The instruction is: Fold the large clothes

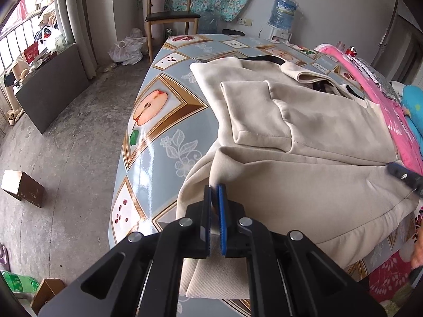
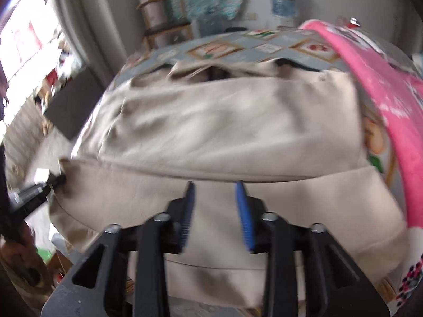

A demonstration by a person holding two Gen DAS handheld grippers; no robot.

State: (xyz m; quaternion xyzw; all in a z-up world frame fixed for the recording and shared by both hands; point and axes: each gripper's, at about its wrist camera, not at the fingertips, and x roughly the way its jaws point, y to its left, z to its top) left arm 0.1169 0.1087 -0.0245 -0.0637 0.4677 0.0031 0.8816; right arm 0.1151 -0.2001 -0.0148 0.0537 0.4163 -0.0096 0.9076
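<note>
A large beige jacket [image 1: 312,142] lies on the table [image 1: 156,158], sleeves folded across its body, its hem hanging over the near edge. My left gripper [image 1: 214,188] is shut on a fold of the jacket's hem at its left side. In the blurred right wrist view the jacket [image 2: 224,132] fills the middle. My right gripper [image 2: 215,185] is open, its blue pads [image 2: 244,211] apart just above the hem at the near edge, holding nothing. The right gripper's tip also shows in the left wrist view [image 1: 404,177]; the left gripper shows at the left of the right wrist view [image 2: 56,179].
The table has a glossy fruit-print cover. A pink blanket [image 1: 396,116] lies along its right side. A wooden chair [image 1: 169,13] and a water dispenser [image 1: 283,10] stand behind. Cardboard boxes [image 1: 23,187] and a green bottle [image 1: 18,282] lie on the concrete floor at left.
</note>
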